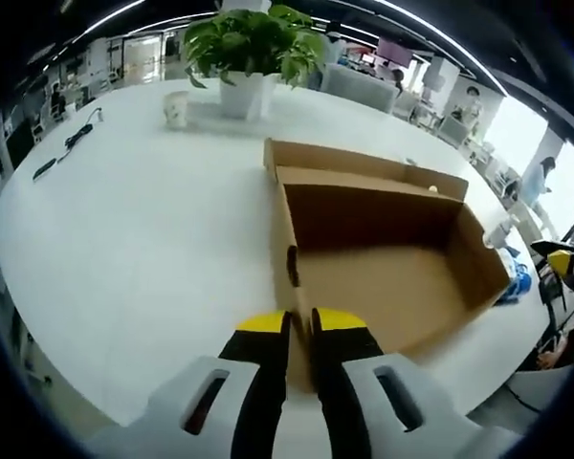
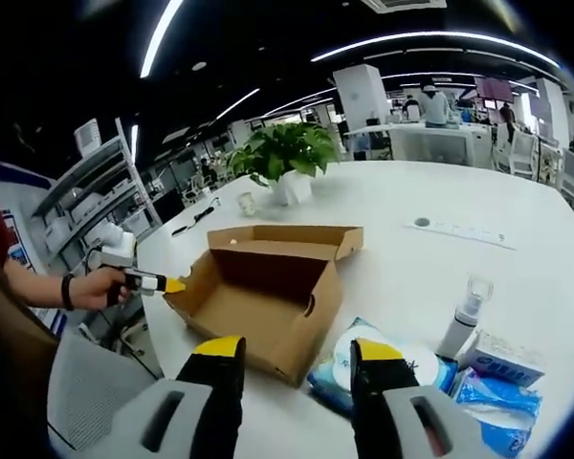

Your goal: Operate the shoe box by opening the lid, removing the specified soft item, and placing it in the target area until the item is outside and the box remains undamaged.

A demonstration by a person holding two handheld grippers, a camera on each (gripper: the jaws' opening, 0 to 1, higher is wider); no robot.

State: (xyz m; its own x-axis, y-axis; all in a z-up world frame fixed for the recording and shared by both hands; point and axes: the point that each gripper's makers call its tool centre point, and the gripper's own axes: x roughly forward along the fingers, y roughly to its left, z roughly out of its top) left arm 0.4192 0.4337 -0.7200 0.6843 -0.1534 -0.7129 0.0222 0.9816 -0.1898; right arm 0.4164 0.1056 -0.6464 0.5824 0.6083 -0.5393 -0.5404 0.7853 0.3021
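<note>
Lid is already up on the brown open-topped cardboard shoe box (image 1: 383, 249), the flap standing back at the far edge, and the inside looks bare down to the floor — so opening is done and the soft item seems to be out already. In the right gripper view a white, blue-edged soft plastic pack (image 2: 378, 368) lies on the round white table (image 1: 134, 249) just beside the box's near corner; I judge that is the removed item, though I cannot confirm it. Step in hand looks like steadying the box and finishing placement; next move calls for letting go of the wall gently, without creasing it. The left gripper (image 1: 300, 325), yellow-tipped black jaws, is nearly closed and pinches the near side wall of the box at its rim. The right gripper (image 2: 297, 354) hangs over the table with jaws spread wide, holding nothing, touching nothing. Off-task stuff — a potted green plant in a white pot (image 1: 252, 53), a white pump bottle (image 2: 462, 320), a small white carton (image 2: 502, 359) near the pack.
</note>
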